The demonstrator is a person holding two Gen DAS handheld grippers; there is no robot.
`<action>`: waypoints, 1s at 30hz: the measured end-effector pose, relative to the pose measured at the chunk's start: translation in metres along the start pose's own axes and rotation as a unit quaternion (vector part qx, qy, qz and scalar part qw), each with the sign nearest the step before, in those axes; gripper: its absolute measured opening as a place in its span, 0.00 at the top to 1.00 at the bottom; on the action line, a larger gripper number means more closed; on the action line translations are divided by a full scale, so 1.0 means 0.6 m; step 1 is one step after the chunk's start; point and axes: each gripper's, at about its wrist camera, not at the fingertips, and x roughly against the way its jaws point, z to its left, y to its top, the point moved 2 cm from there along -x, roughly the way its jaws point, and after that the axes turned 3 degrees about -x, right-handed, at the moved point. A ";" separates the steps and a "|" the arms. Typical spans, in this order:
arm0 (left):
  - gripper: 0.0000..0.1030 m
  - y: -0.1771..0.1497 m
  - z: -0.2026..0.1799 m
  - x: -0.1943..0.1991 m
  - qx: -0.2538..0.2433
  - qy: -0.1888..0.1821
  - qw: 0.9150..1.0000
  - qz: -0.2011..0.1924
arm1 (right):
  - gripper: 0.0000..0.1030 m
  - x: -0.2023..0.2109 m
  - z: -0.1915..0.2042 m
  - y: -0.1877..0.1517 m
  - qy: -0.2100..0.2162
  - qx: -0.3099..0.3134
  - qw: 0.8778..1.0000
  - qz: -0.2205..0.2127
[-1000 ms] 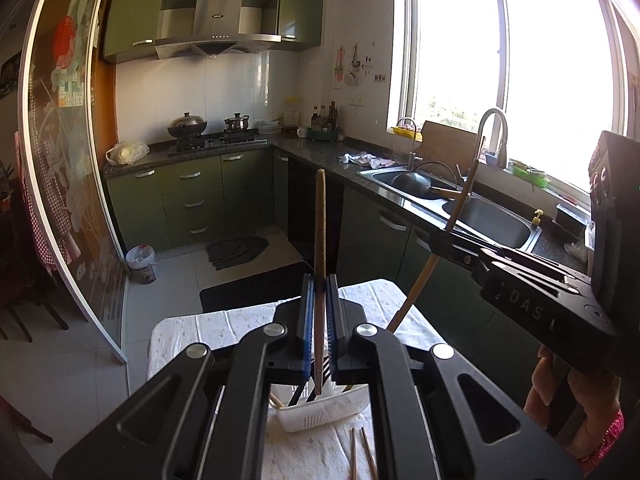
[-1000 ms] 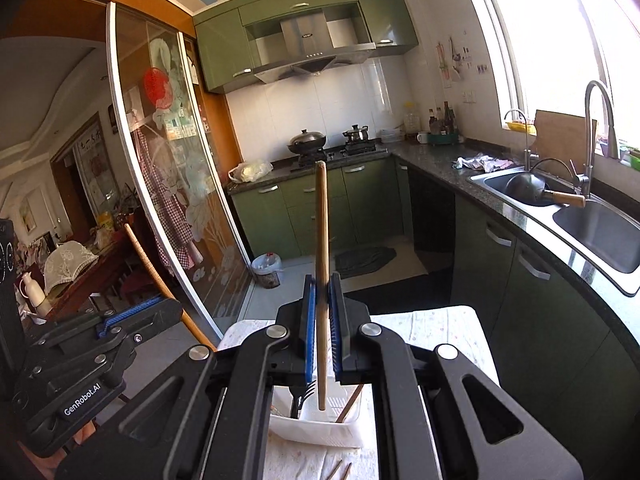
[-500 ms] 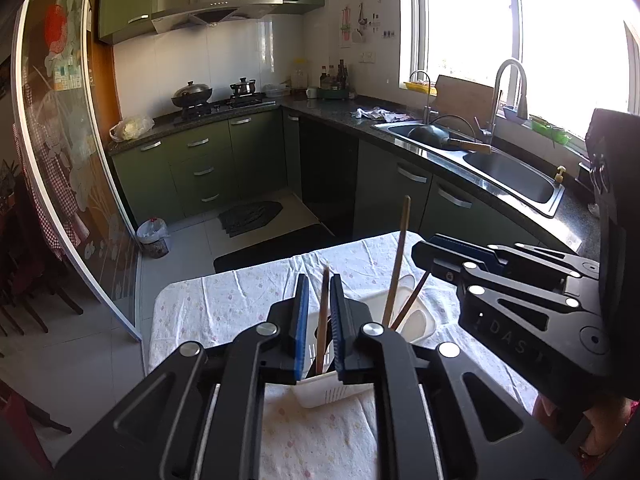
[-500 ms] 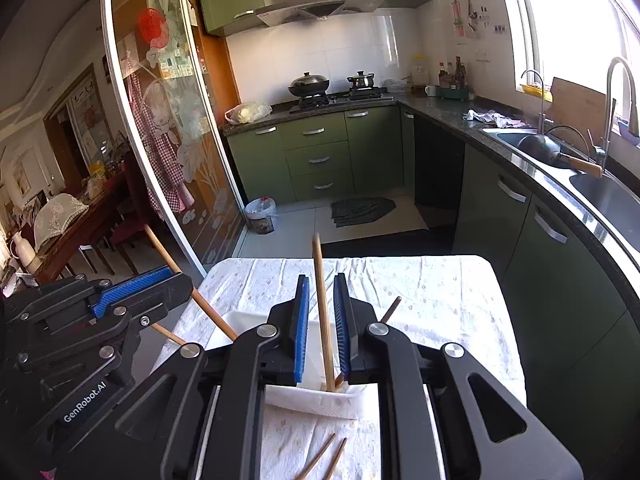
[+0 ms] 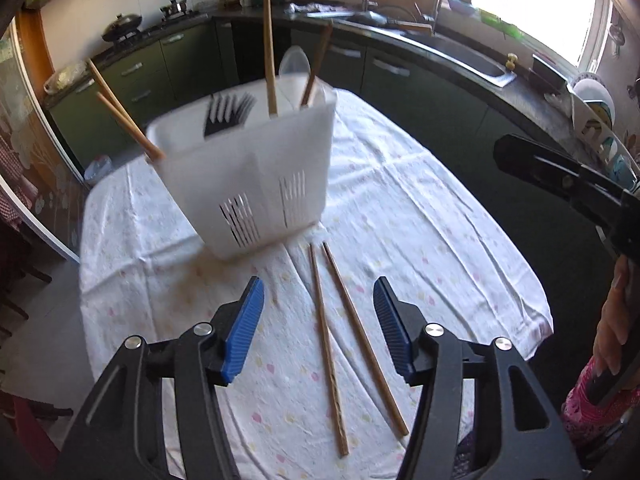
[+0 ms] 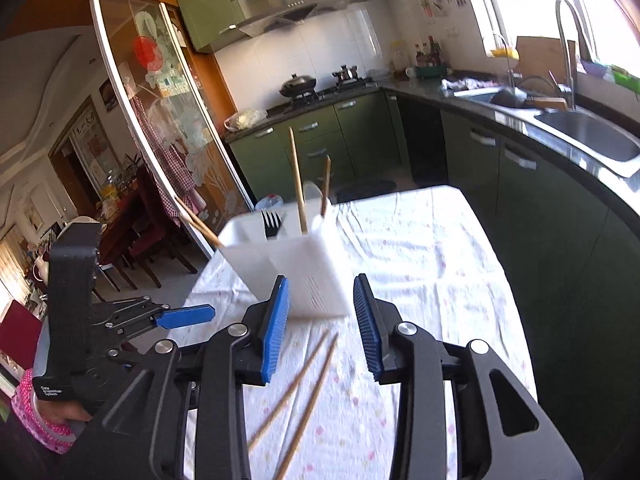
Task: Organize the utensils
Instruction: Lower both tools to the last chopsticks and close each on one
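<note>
So here's where I'm at with the utensil sorting. My left gripper (image 5: 319, 326) is pointing steeply down at the table (image 5: 420, 216), jaws opening, nothing between the blue pads. Directly under the gap, two loose chopsticks (image 5: 344, 352) lie flat on the white flowery tablecloth, side by side, close at the far end and spreading a bit toward me. The pads aren't touching them.

My right gripper (image 6: 322, 326) is angled less steeply, jaws also opening and empty, though not as wide as the left. From that wrist view the same two chopsticks (image 6: 304, 384) run diagonally below the gap, and the white utensil caddy (image 6: 288, 268) sits just beyond the fingertips.

The caddy (image 5: 256, 176) stands upright near the middle of the table, slotted vents low on its front wall. Inside it, a bunch of black forks (image 5: 226, 114) pokes up in the left-middle section. Two chopsticks lean out over the left rim (image 5: 124, 120). On the right side, one chopstick (image 5: 269, 52) stands almost straight up, another (image 5: 316, 68) tilts right, with what looks like a pale spoon (image 5: 292, 64) between them, too blurred to be sure.

In the right wrist view I can see my left gripper's body off to the left, and in the left wrist view a hand (image 5: 612, 332) with a pink sleeve holding the right one's grip.
</note>
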 end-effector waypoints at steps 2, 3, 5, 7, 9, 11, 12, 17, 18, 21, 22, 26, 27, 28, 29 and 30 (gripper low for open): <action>0.48 -0.019 -0.003 -0.043 0.007 -0.011 0.999 0.037 | 0.67 -0.008 -0.034 -0.034 -0.002 -0.024 1.000 0.019; 0.51 -0.026 -0.004 -0.062 0.008 -0.012 0.999 0.049 | 0.67 -0.012 -0.049 -0.048 -0.002 -0.038 0.999 0.026; 0.70 -0.035 -0.004 -0.091 0.014 -0.023 0.997 0.072 | 0.67 -0.018 -0.075 -0.070 -0.002 -0.060 0.998 0.036; 0.75 -0.037 -0.005 -0.115 0.033 -0.045 0.994 0.092 | 0.66 -0.020 -0.095 -0.081 -0.002 -0.075 0.996 0.041; 0.76 -0.036 0.001 -0.130 0.045 -0.052 0.992 0.102 | 0.64 -0.023 -0.106 -0.086 -0.005 -0.081 0.996 0.044; 0.76 -0.032 0.006 -0.138 0.051 -0.043 0.993 0.101 | 0.63 -0.023 -0.112 -0.084 -0.006 -0.083 0.996 0.045; 0.76 -0.030 0.009 -0.140 0.054 -0.039 0.993 0.099 | 0.63 -0.023 -0.113 -0.083 -0.005 -0.082 0.996 0.044; 0.76 -0.015 0.021 -0.158 0.053 -0.015 0.994 0.098 | 0.63 -0.023 -0.110 -0.078 -0.005 -0.080 0.996 0.042; 0.76 -0.012 0.022 -0.162 0.051 -0.010 0.994 0.098 | 0.63 -0.024 -0.105 -0.074 -0.005 -0.079 0.996 0.043; 0.80 -0.006 0.021 -0.177 0.045 -0.003 0.994 0.102 | 0.63 -0.026 -0.100 -0.071 -0.007 -0.079 0.996 0.043; 0.81 -0.005 0.019 -0.183 0.044 -0.004 0.993 0.105 | 0.63 -0.027 -0.099 -0.069 -0.008 -0.078 0.996 0.045; 0.83 -0.006 0.014 -0.190 0.035 0.001 0.994 0.105 | 0.62 -0.034 -0.091 -0.065 -0.015 -0.073 0.996 0.049; 0.84 -0.006 0.014 -0.190 0.033 0.003 0.994 0.105 | 0.61 -0.039 -0.088 -0.065 -0.019 -0.070 0.996 0.054; 0.88 -0.007 0.014 -0.190 0.033 0.006 0.994 0.105 | 0.59 -0.047 -0.083 -0.066 -0.026 -0.064 0.996 0.063; 0.93 -0.008 0.015 -0.190 0.034 0.009 0.994 0.105 | 0.58 -0.058 -0.077 -0.068 -0.030 -0.057 0.995 0.073; 0.93 -0.010 0.019 -0.189 0.035 0.010 0.994 0.106 | 0.58 -0.073 -0.069 -0.072 -0.033 -0.048 0.995 0.085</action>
